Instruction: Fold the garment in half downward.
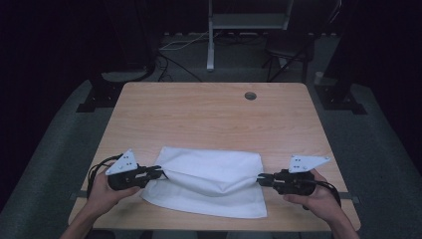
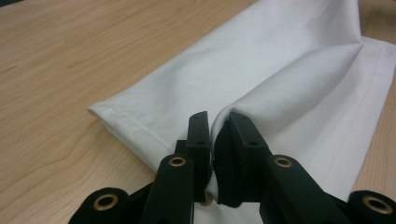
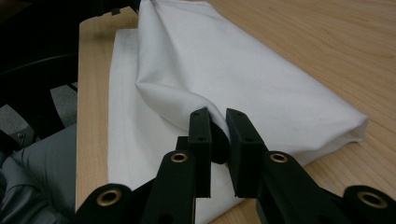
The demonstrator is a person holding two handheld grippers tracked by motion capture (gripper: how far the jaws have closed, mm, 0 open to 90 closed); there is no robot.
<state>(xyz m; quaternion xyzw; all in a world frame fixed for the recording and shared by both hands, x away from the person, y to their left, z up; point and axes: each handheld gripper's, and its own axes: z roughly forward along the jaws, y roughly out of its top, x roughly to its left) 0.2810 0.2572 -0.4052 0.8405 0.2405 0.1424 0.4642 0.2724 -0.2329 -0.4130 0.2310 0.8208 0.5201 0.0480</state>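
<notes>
On the wooden table (image 1: pixel 209 114), seen from the high view, a white cloth (image 1: pixel 211 177) lies near the near edge, well short of the round cable hole (image 1: pixel 250 95) at the far side. The left gripper (image 1: pixel 160 174) meets the cloth's left end and the right gripper (image 1: pixel 260 179) its right end, each held level in a hand, so the upper layer is raised between them while the lower layer rests flat on the table toward the near edge. Along the left gripper view, the two black jaws stand nearly together with a fold of the cloth (image 2: pixel 280 70) pinched between their pads (image 2: pixel 198 135); the rest of the cloth spreads away from the jaws, its hemmed edge lying on the table (image 2: pixel 56 70). Along the right gripper view, the jaws are likewise almost closed and clamp a bunched fold of the cloth (image 3: pixel 224 60), whose lifted layer runs away from the jaws across the table (image 3: pixel 317 37), the flat lower layer beside it.
</notes>
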